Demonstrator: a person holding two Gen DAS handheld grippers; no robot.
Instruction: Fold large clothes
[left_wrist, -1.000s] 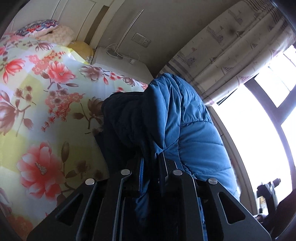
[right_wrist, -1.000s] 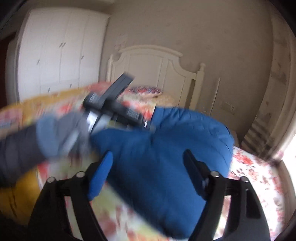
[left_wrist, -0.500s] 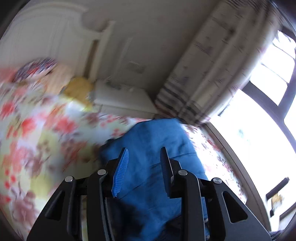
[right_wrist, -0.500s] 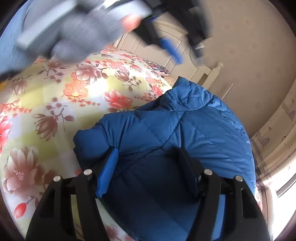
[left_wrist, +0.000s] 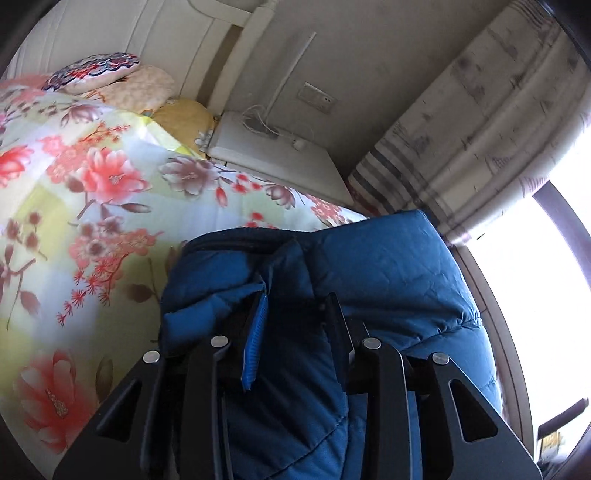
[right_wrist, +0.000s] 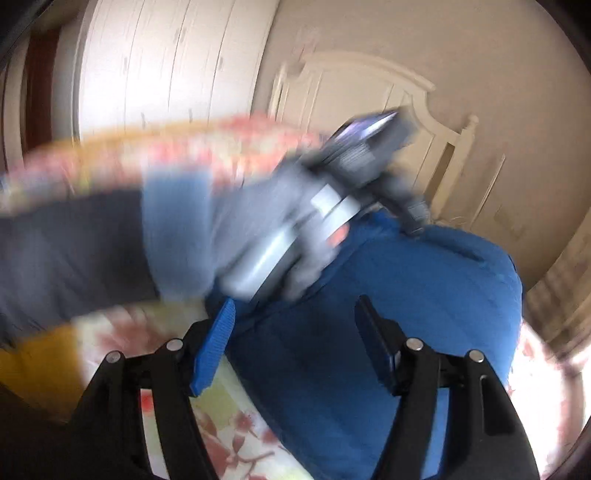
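Note:
A blue puffer jacket (left_wrist: 388, 280) lies bunched on the floral bedspread (left_wrist: 92, 192), near the bed's window side. My left gripper (left_wrist: 295, 306) is open, its fingers pressed down into the jacket's folds with fabric between them. My right gripper (right_wrist: 295, 317) is open above the jacket (right_wrist: 424, 288), holding nothing. In the blurred right wrist view, the gloved hand with the left gripper (right_wrist: 332, 199) reaches over the jacket's far edge.
Pillows (left_wrist: 122, 77) lie by the white headboard (right_wrist: 369, 92). A white nightstand (left_wrist: 273, 158) with a cable stands beside the bed. A curtain (left_wrist: 480, 129) and bright window (left_wrist: 535, 277) are on the right. A white wardrobe (right_wrist: 166, 74) stands at the far left.
My left gripper let go of the jacket, lifted, and has come back down open onto its folds. My right gripper stayed open and swung around above the jacket.

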